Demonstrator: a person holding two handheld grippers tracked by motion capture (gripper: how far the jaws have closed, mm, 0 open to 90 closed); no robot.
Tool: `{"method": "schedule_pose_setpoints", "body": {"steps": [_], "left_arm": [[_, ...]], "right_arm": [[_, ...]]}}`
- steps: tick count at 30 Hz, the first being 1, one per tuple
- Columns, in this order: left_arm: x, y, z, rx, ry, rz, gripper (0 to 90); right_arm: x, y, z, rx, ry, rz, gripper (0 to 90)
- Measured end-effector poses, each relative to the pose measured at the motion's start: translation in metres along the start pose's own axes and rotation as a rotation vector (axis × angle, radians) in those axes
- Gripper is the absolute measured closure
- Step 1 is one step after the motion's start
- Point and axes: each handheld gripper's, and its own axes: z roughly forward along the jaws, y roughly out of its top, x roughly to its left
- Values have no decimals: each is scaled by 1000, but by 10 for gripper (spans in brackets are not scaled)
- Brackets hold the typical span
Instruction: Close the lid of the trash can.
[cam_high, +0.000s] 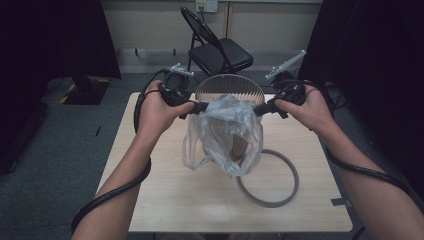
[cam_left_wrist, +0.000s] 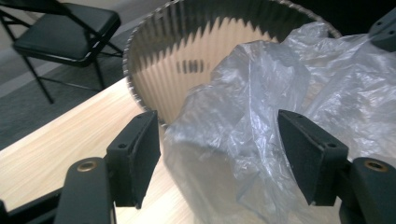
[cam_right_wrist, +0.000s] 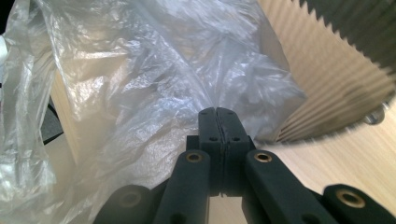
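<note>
Thin liner half-draped over the bin, held firmly at one side only.

The plastic bag (cam_high: 227, 132) hangs over the ribbed bin (cam_high: 229, 86) on the table (cam_high: 165, 200). The right tool (cam_high: 259, 110) is clamped tight on the film; the left tool (cam_high: 198, 107) stands open with film between its jaws, unpinched. Pulling now could slip that edge free, tear the film or tip the bin toward the loose ring (cam_high: 280, 200).

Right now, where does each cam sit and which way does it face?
High view: above the person's side, facing forward and down on the table; both forearms, left gripper, right gripper.
Left gripper view: on that gripper, facing the plastic bag and ribbed bin; fingers apart.
Right gripper view: toward the bag; fingers shut.
All share bag and bin.
</note>
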Motion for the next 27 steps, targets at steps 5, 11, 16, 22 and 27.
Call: {"method": "schedule_pose_setpoints", "body": {"steps": [5,11,16,22,27], "left_arm": [[-3,5,1,-37,-32,-7,301],[-13,16,9,-23,-38,30,295],[-21,23,20,-20,-59,33,287],[-16,27,18,-20,-18,29,284],[0,23,7,-19,30,2,284]], "right_arm": [[-8,-11,-4,-10,-16,31,900],[-5,-7,1,-4,-36,19,900],[6,6,8,18,-32,-14,900],[17,12,19,79,-37,-65,900],[12,8,18,114,-47,-68,900]]}}
